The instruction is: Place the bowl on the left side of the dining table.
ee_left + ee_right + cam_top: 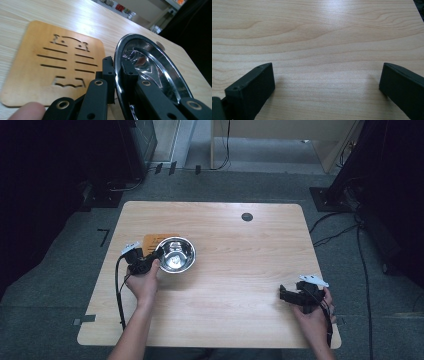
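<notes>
Your table (240, 270) is evenly lit from above, while the surroundings fall nearly black. Just ahead of your left gripper (117, 72), the steel bowl (150, 65) throws bright glare. Behind it the background blurs. Soft shadows sit beneath your right gripper (327, 80).

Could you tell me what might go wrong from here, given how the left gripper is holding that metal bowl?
1. The left gripper pinches only the thin, polished rim of the steel bowl; it could slip or swing if lifted.
2. The bowl overlaps the wooden trivet, so dragging it may shift the trivet.
3. The right gripper is open over bare table, too far away to steady the bowl.
</notes>
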A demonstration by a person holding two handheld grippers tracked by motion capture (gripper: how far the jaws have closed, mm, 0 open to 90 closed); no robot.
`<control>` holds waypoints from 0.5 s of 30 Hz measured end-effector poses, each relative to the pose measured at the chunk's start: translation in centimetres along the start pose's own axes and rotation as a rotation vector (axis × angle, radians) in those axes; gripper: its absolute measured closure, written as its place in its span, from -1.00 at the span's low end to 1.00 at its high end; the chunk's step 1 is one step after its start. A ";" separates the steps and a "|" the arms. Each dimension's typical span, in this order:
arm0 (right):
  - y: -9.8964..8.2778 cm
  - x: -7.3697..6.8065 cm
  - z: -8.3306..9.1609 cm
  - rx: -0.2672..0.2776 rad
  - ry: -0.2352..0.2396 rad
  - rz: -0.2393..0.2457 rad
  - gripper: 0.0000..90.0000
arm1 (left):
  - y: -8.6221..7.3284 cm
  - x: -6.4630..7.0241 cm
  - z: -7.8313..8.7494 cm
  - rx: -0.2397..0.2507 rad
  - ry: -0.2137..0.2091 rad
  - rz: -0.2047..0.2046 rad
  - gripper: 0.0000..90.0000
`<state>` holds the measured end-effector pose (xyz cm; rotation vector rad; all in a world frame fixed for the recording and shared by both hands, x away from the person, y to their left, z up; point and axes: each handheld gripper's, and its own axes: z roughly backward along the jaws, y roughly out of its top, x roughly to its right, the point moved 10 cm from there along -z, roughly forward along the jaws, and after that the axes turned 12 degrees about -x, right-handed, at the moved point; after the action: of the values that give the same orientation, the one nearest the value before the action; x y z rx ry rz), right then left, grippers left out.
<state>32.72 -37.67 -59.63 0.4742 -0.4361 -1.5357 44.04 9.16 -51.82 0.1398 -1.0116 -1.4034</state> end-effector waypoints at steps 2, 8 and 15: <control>0.0 0.0 0.0 0.000 0.000 0.000 -1.00 | 0.3 -0.6 0.0 0.011 0.009 0.019 0.88; 0.0 0.0 0.0 0.000 0.000 0.000 -1.00 | 1.2 -2.2 0.2 0.054 0.043 0.073 0.88; 0.0 0.0 0.0 0.001 0.000 0.001 -1.00 | 2.3 -4.4 0.4 0.106 0.078 0.151 0.88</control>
<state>32.73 -37.68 -59.63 0.4751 -0.4369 -1.5347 46.23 13.59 -52.32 0.1906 -1.0110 -1.1993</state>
